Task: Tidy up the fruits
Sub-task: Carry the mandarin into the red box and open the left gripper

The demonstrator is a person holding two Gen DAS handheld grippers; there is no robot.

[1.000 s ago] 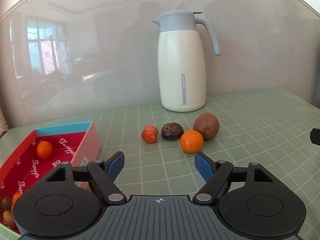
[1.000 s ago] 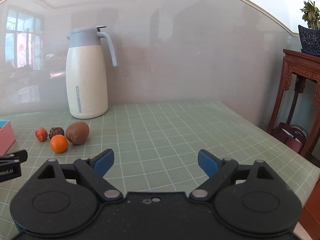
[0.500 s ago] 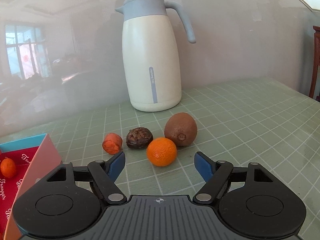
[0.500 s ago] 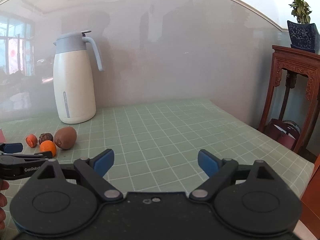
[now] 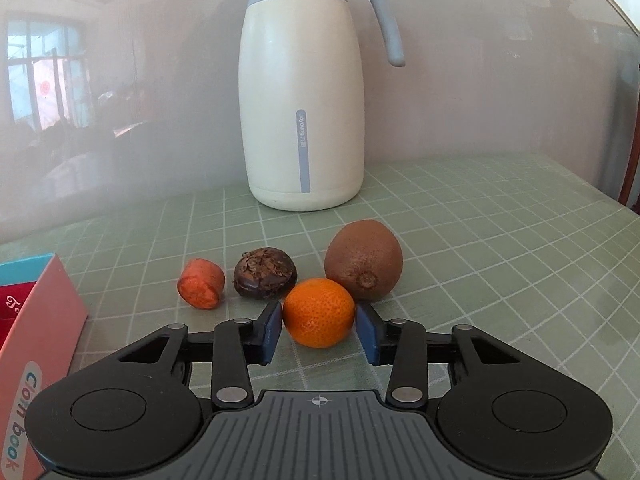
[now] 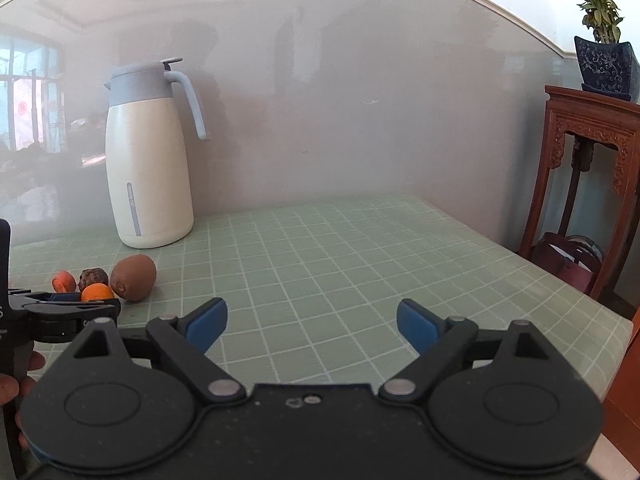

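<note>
"Joyoung" printed vertically on grey-blue strip down front of cream jug. "Cloth book" read sideways on near pink side of box at left.

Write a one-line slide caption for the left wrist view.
Left tool closing around the mandarin on the green grid mat, with kiwi and thermos jug behind.

Pink box cut off by left edge, contents unseen except a red strip. Kettle lid clipped at top. Kiwi base hidden behind mandarin. In the right wrist view, the mandarin is half hidden by the left gripper; pad contact probably, unclear.
</note>
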